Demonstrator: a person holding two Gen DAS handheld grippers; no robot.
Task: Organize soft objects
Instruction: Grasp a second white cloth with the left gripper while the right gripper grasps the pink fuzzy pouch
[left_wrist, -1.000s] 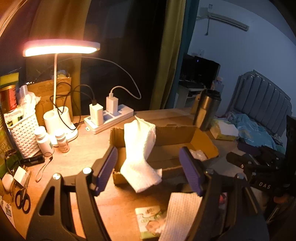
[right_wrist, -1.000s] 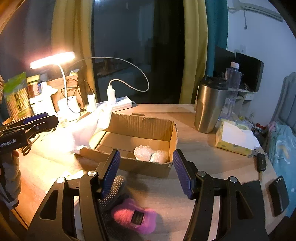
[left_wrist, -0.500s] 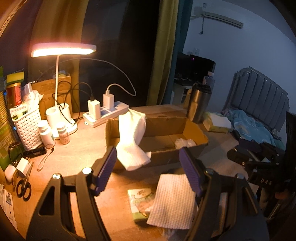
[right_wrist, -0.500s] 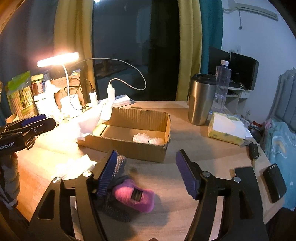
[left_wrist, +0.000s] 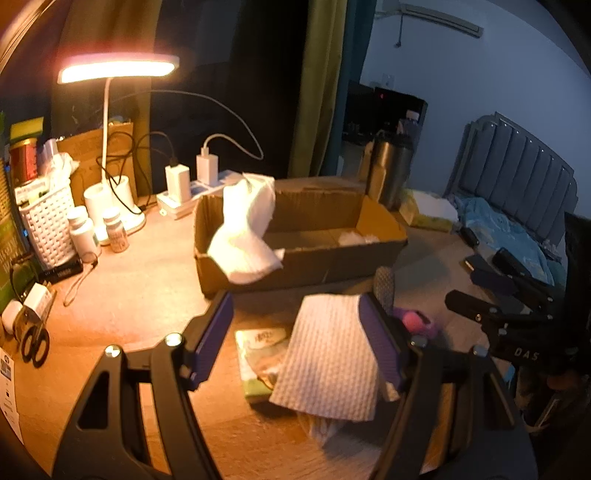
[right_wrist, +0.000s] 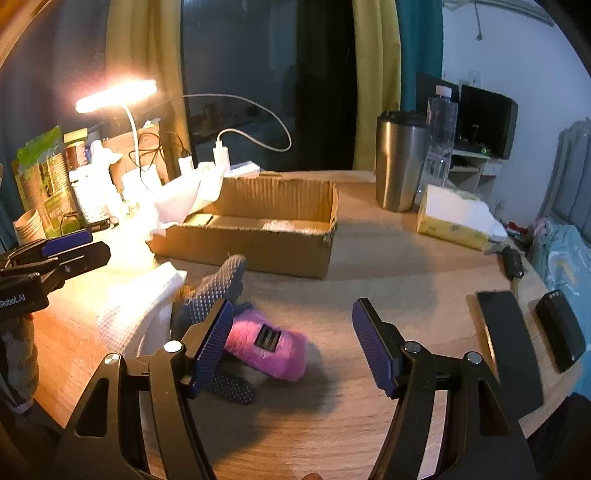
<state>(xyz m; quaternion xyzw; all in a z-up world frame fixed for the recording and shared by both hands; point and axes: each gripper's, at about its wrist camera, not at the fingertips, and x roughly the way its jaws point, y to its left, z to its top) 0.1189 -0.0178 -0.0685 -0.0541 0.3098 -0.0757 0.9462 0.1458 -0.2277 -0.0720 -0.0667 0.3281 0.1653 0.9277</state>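
An open cardboard box (left_wrist: 303, 266) (right_wrist: 251, 247) sits mid-table with a white cloth (left_wrist: 243, 236) draped over its left wall and crumpled white stuff (right_wrist: 288, 225) inside. My left gripper (left_wrist: 295, 325) is open above a white waffle cloth (left_wrist: 328, 362), which lies on a green wipes pack (left_wrist: 255, 354). My right gripper (right_wrist: 291, 321) is open too. A pink fuzzy item (right_wrist: 269, 347) with a black label lies on the table between its fingers, nearer the left finger (right_wrist: 210, 339). A grey dotted glove (right_wrist: 221, 284) lies beside it.
A lit desk lamp (left_wrist: 118, 68), power strip (left_wrist: 184, 199), white basket (left_wrist: 48, 225), small bottles (left_wrist: 114, 232) and scissors (left_wrist: 33, 343) crowd the left. A steel tumbler (right_wrist: 399, 158), tissue box (right_wrist: 454, 218), phone (right_wrist: 506, 328), black case (right_wrist: 561, 328) and key fob (right_wrist: 513, 262) are on the right.
Both grippers have drawn back from the box and sunk toward the table. The waffle cloth and the pink item now show between the fingers. The right jaws have widened a little.
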